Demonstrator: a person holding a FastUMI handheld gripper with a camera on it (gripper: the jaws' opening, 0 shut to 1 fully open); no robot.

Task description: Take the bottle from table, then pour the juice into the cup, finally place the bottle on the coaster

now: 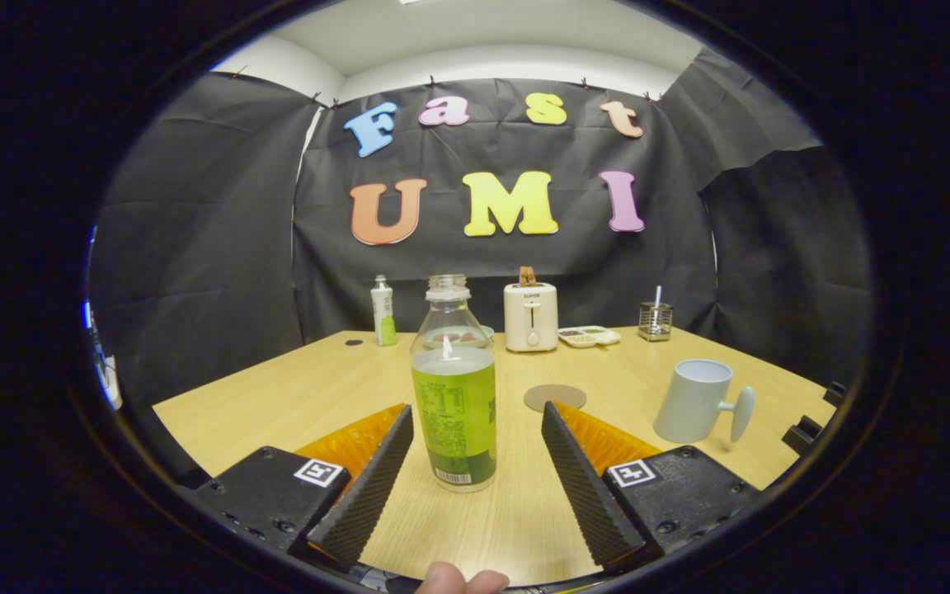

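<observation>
1. I have the gripper (475, 425) spread wide, its fingers either side of the bottle (453, 388) and not touching it, ready to close.
2. The bottle stands upright on the table (293, 396), uncapped, so I judge it must stay vertical when lifted.
3. The coaster (554, 397) lies just beyond the right finger; the cup (696, 400) stands further right.
4. Count: two bottles, with a small one (383, 311) at the far edge; one cup, one coaster, one toaster (530, 317).

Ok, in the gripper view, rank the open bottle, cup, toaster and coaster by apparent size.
1. open bottle, between the open jaws, enlarged by nearness
2. cup
3. toaster, close to the cup; distance makes this unsure
4. coaster
</observation>
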